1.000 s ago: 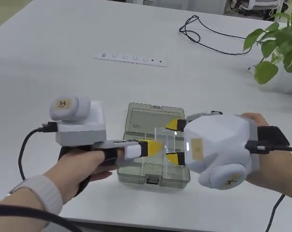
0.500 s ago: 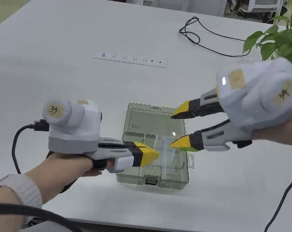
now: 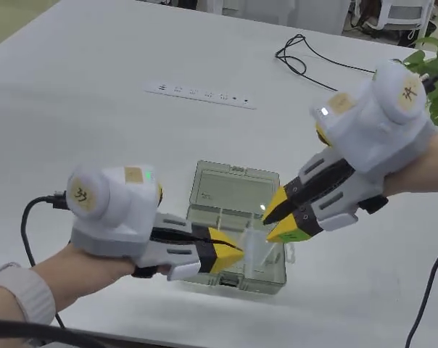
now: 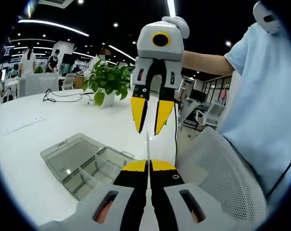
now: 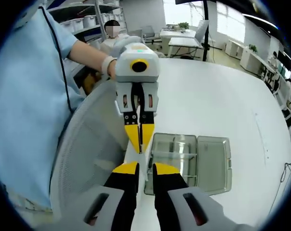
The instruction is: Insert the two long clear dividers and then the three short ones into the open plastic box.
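Observation:
The open clear plastic box [image 3: 233, 190] lies on the white table with its lid folded back and dividers standing inside it. My left gripper [image 3: 232, 251] is over the box's front left corner, shut on a thin clear divider [image 3: 261, 250] that sticks out past its yellow tips. In the left gripper view the divider [image 4: 147, 147] is edge-on between the closed jaws of my left gripper [image 4: 147, 164]. My right gripper [image 3: 277, 221] points down at the divider from the upper right. Its jaws stand open, a little apart from the divider's free end, as the right gripper [image 4: 148, 129] faces the left one.
A white power strip [image 3: 201, 95] lies behind the box, and a black cable [image 3: 306, 61] coils at the far edge. A potted plant [image 3: 431, 69] stands at the right. A mesh chair [image 5: 92, 144] is beside the table's near edge.
The right gripper came away from the divider, rose to the right, and now tilts down toward it again. The left gripper kept the divider and rolled a little.

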`<state>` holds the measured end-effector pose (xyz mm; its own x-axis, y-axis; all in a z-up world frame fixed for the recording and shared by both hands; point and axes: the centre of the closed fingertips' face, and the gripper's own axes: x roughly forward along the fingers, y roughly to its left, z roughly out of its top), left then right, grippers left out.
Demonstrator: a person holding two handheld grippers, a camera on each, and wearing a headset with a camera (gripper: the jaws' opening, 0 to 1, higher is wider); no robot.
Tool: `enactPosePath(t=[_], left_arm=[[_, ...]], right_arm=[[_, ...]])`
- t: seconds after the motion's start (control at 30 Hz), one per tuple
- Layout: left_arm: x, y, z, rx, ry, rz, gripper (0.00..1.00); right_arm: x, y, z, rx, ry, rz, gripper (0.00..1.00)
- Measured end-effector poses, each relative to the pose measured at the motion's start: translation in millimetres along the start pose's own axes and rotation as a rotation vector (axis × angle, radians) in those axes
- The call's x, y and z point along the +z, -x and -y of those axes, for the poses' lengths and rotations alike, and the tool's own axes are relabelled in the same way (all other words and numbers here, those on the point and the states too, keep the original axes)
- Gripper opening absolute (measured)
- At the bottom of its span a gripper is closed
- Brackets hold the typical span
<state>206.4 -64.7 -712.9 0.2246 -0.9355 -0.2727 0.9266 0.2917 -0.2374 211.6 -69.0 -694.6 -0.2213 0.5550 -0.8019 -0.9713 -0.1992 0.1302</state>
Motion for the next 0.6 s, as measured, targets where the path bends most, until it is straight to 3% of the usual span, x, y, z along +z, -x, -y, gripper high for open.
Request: enactPosePath(t=[0.2,0.6], left_arm=[[-1.6,1.9,0.5,-0.009,-0.050,-0.018,0.00],[1.9,0.0,0.5,-0.013,-0.026,-0.002,0.00]], right_arm=[[2.1,-3.1,-6.2,0.025,0.011,-0.023,0.09],[3.9,-7.0,-8.9,0.067,0.006,-0.043,0.03]])
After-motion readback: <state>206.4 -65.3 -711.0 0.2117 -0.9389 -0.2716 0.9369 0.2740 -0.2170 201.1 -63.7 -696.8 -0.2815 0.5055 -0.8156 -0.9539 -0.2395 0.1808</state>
